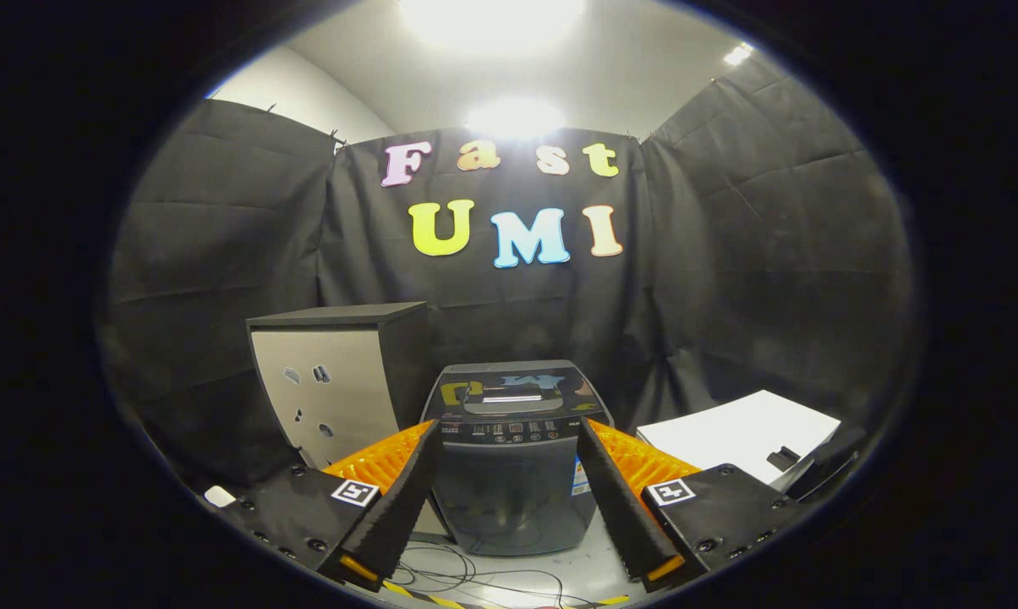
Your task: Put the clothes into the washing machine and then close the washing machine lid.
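Nearest to me are my own fingers, spread wide apart and grasping nothing; the gap between them is bare. Below them loose cables trail over the pale floor, with a strip of striped tape at its near end.

Straight ahead, framed by the gap, stands the washer, a dark top-loader square on to me, its front face toward me and its control strip just above that face. Its lid lies flat and down on top, glossy enough to mirror the wall behind. I see no clothes anywhere, neither between my fingers nor on the floor or nearby.

Left of the washer, just beside it, stands a taller cabinet with a pale front. To its right and somewhat apart lies a white board carrying a small dark object.

What matters most is that the washer sits dead ahead and well beyond my fingertips, its lid at about their height. A lid that is down with no clothes in sight fits a load already inside and shut away, or clothes somewhere outside my view; I cannot tell which.
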A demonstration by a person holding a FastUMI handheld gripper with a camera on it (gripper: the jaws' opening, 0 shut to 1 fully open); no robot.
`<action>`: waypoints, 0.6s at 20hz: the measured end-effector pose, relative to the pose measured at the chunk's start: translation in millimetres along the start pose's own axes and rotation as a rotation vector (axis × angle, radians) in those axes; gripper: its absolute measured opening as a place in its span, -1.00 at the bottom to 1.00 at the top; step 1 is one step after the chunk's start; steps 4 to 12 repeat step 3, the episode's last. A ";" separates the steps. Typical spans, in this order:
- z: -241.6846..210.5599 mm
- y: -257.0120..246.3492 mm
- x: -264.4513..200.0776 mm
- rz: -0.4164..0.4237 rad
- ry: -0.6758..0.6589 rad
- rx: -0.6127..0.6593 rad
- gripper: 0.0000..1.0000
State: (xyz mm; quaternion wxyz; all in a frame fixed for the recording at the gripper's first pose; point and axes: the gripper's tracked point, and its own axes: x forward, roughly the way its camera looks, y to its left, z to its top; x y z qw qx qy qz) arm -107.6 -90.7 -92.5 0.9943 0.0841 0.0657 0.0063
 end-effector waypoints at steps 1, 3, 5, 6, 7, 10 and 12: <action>-0.8 0.7 0.3 0.001 0.002 -0.003 0.98; -1.9 2.6 1.6 0.004 0.003 -0.005 0.98; -1.9 2.6 1.6 0.004 0.003 -0.005 0.98; -1.9 2.6 1.6 0.004 0.003 -0.005 0.98; -1.9 2.6 1.6 0.004 0.003 -0.005 0.98; -1.9 2.6 1.6 0.004 0.003 -0.005 0.98; -1.9 2.6 1.6 0.004 0.003 -0.005 0.98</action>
